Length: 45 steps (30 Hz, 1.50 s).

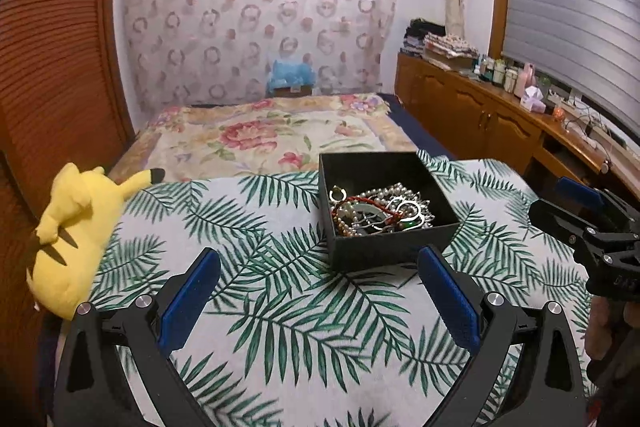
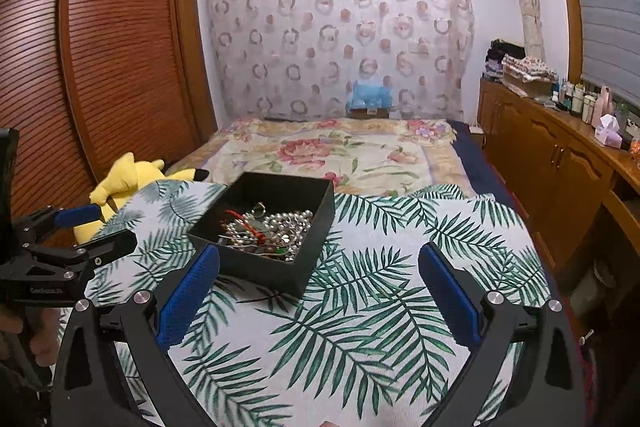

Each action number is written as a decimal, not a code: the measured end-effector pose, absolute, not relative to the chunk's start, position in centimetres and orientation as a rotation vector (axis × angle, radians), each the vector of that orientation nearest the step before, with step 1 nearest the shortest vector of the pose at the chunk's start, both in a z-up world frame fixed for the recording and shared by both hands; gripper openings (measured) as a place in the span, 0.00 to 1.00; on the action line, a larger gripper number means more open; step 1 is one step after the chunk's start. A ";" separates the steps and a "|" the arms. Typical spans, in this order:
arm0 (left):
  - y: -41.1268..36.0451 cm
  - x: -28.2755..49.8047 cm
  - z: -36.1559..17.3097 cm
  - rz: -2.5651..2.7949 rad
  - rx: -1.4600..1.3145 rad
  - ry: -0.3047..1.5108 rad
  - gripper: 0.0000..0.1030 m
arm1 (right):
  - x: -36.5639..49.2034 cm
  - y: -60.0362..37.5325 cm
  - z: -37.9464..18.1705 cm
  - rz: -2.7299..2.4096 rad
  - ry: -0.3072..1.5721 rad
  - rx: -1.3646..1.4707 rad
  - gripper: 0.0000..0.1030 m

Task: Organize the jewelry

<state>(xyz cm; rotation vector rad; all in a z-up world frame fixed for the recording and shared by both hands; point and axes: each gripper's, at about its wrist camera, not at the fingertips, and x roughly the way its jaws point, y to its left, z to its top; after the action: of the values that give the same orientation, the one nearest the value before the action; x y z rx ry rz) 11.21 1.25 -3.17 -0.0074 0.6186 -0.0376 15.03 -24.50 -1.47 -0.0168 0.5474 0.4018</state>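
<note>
A black open box (image 1: pixel 394 247) sits on a palm-leaf cloth (image 1: pixel 280 307). It holds a tangle of jewelry (image 1: pixel 380 211): pearl strands, silver rings, a red cord. My left gripper (image 1: pixel 318 269) is open and empty, just short of the box's near wall. The right gripper shows at the right edge of the left wrist view (image 1: pixel 568 211). In the right wrist view the box (image 2: pixel 256 267) lies ahead to the left with the jewelry (image 2: pixel 268 227) inside. My right gripper (image 2: pixel 320 263) is open and empty. The left gripper (image 2: pixel 108 227) appears at the left.
A yellow plush toy (image 1: pixel 76 227) lies at the cloth's left edge, also in the right wrist view (image 2: pixel 128 175). A floral bedspread (image 1: pixel 272 135) lies beyond. A wooden cabinet (image 1: pixel 500 115) with bottles runs along the right; a slatted wardrobe (image 2: pixel 100 47) stands left.
</note>
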 end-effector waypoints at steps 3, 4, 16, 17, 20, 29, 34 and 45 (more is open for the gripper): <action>1.3 9.5 -2.0 -0.035 -0.012 0.596 0.93 | 13.7 -24.7 -0.7 0.404 0.523 -0.008 0.98; 1.2 9.0 -1.8 -0.034 -0.012 0.589 0.93 | 13.1 -24.8 -0.4 0.404 0.512 -0.004 0.98; 1.3 4.8 0.9 -0.005 -0.009 0.508 0.93 | 9.0 -24.8 2.2 0.415 0.428 0.011 0.98; 1.2 4.7 0.9 -0.005 -0.008 0.506 0.93 | 8.9 -24.8 2.2 0.414 0.426 0.012 0.98; 1.0 4.7 1.0 -0.008 -0.007 0.505 0.93 | 8.8 -24.9 2.3 0.414 0.425 0.014 0.98; 0.8 4.6 0.8 -0.015 -0.010 0.508 0.93 | 8.7 -24.9 2.3 0.414 0.427 0.015 0.98; 0.7 4.6 0.7 -0.010 -0.007 0.510 0.93 | 8.8 -25.0 2.3 0.413 0.427 0.014 0.98; 0.9 4.5 0.4 -0.008 -0.007 0.514 0.93 | 8.8 -25.0 1.8 0.409 0.432 0.014 0.98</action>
<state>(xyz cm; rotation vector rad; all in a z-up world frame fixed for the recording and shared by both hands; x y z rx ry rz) 4.52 0.91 0.43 -0.0071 0.5137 -0.0083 8.76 -24.98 1.77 0.0141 0.4317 0.4095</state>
